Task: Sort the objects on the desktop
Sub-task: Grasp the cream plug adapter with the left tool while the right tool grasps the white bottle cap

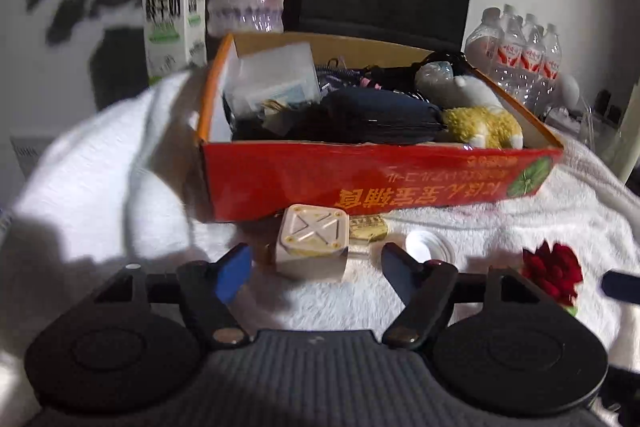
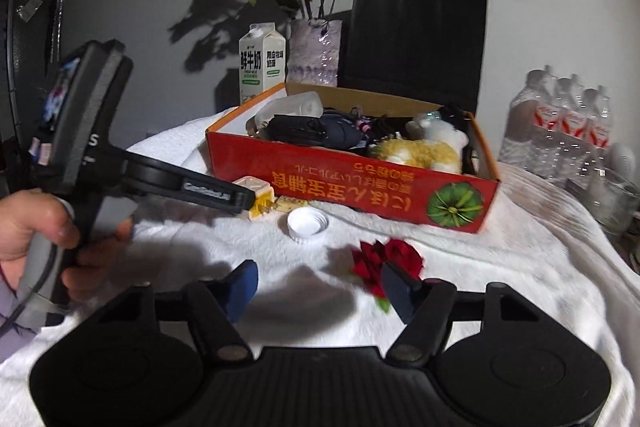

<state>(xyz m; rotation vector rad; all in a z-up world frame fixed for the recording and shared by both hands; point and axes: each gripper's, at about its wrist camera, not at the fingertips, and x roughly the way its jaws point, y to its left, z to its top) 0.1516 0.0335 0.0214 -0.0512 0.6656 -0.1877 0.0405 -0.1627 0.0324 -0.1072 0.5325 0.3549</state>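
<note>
Left wrist view: left gripper (image 1: pixel 316 267) spread wide around the cream charger cube (image 1: pixel 312 243), just before the red box (image 1: pixel 360 183). Right gripper (image 2: pixel 318 287) likewise apart, over the red flower (image 2: pixel 386 261). Risk: the soft white towel (image 1: pixel 120 167) lets the cube tip or skid boxward.

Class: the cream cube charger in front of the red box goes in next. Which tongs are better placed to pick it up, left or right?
Left, probably. The left tongs are open with the charger directly between the fingers. The right tongs are open too, but sit near the red flower, away from the charger.

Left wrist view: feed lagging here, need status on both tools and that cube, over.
Left tool open, bracketing cream cube, not gripping. Right tool open, by red flower. Bottle cap lying near cube.
</note>
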